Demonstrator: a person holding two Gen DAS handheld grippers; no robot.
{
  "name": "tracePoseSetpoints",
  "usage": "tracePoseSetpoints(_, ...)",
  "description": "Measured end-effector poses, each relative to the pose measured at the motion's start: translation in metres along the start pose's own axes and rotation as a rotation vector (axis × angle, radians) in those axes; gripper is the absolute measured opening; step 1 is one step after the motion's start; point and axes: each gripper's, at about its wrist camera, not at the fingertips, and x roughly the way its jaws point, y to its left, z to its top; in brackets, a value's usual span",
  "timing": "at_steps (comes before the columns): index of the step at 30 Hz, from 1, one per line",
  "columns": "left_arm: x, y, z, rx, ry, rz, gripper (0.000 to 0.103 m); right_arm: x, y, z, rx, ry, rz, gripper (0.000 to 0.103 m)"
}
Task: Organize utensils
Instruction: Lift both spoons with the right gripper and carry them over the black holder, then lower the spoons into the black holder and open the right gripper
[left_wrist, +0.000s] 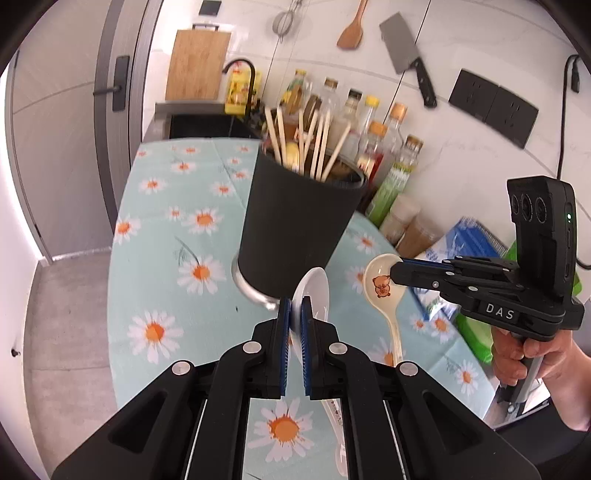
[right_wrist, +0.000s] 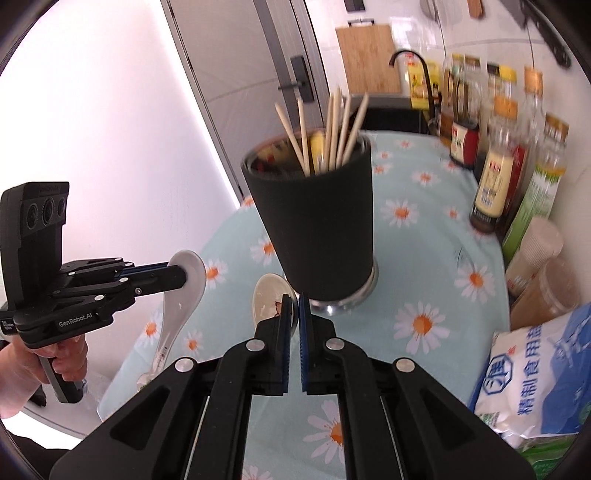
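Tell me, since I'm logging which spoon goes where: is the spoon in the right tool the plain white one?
No: the right tool grips the cream spoon with the bear print, while the plain white spoon sits in the left tool.

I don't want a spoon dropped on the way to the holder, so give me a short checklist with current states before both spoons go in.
1. Left gripper shut on the white spoon: ok, clamped at the bowl, handle hanging down.
2. Right gripper shut on the bear-print spoon: ok, also held by the bowl.
3. Black utensil holder upright on the daisy tablecloth: ok.
4. Room inside the holder among the chopsticks: cannot tell, the inside is mostly hidden.
5. Spoons apart from each other: ok.
6. Spoons raised above the holder's rim: not ok, both sit low beside its base.
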Motion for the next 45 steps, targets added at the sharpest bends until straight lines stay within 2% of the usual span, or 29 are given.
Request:
tracePoseSetpoints(11, -0.028, -0.005, 0.036, 0.03, -0.123, -0.011, 0.005, -0.034, 0.012, 0.037, -0.015, -0.143, -0.035, 0.005)
tracePoseSetpoints(20, -0.033, -0.009, 0.07, 0.048, -0.212, -0.013, 0.005, -0.046, 0.015, 0.069, -0.039, -0.228, -0.074, 0.005)
tracePoseSetpoints(35, -0.023, -0.01, 0.124, 0.079, -0.337, 0.026, 0.005, -0.041, 0.007, 0.118, -0.09, -0.354, -0.154, 0.005)
tracePoseSetpoints(45, -0.005, -0.005, 0.15, 0.071, -0.379, 0.057, 0.005, -0.033, -0.007, 0.147, -0.1, -0.403, -0.185, 0.005)
